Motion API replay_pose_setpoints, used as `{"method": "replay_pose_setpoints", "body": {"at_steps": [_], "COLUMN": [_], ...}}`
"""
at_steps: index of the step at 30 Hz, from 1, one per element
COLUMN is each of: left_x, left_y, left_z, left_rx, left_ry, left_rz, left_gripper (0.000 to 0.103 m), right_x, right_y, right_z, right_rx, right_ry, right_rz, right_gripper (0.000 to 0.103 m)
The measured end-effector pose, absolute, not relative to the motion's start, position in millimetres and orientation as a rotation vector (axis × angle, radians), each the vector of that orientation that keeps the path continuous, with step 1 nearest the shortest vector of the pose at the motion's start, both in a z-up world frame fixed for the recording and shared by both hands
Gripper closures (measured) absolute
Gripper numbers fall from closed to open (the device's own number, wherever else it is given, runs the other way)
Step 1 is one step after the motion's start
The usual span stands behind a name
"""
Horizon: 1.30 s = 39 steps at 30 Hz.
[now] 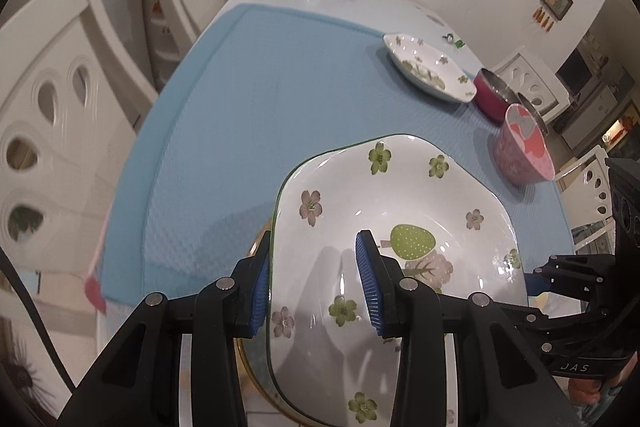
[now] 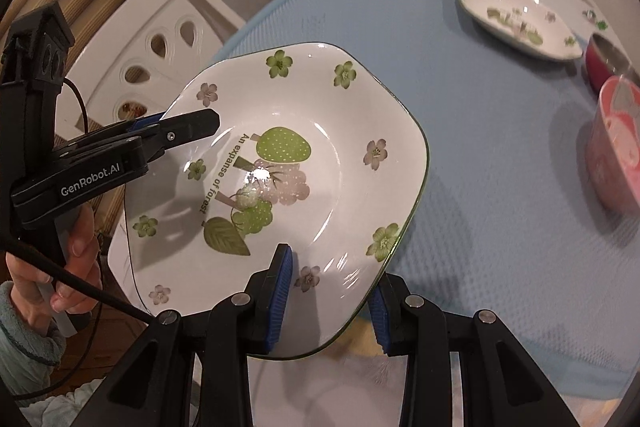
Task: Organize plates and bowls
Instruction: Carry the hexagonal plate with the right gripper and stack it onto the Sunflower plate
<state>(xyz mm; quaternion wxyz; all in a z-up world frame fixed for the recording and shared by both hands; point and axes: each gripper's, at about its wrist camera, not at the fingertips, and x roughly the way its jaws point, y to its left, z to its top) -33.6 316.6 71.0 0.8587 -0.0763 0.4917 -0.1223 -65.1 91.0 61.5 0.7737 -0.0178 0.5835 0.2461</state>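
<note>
Blue matting (image 2: 480,147) is being used as the tabletop cover. Above its near edge, a white floral plate (image 2: 304,131), green-rimmed with printed trees, is being gripped at opposite rims by the left gripper (image 1: 312,283) and right gripper (image 2: 332,299), each half-closed on it. Farther right, a matching plate (image 2: 516,15) and pink bowl (image 2: 616,159) are resting.

The near plate (image 2: 328,131) looks like glazed ceramic, glossy, smooth, catching light spots. The far plate (image 1: 430,67) shines the same way. The blue mat (image 1: 248,115) is matt with a fine woven texture. Both grippers are matt black plastic; their blue pads (image 1: 365,283) look ribbed rubber. The red bowl (image 1: 494,95) has a metal inside.
</note>
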Motion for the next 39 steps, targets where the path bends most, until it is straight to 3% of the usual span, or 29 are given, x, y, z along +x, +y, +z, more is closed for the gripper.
{"method": "replay_pose_setpoints", "body": {"at_steps": [10,39], "left_x": [-38,-36], "left_y": [319,336], "left_z": [48,47], "left_rx": [-0.177,-0.274], "left_ry": [1.078,1.236], "left_rz": [-0.219,-0.301], "left_gripper": [0.068,0.063], "right_x": [-64,-57], "right_y": [99,89], "right_z": [49,52], "right_rx": [-0.053,0.015], "right_ry": [1.311,1.419], "right_rz": [0.507,0.459], "right_gripper": [0.068,0.068]}}
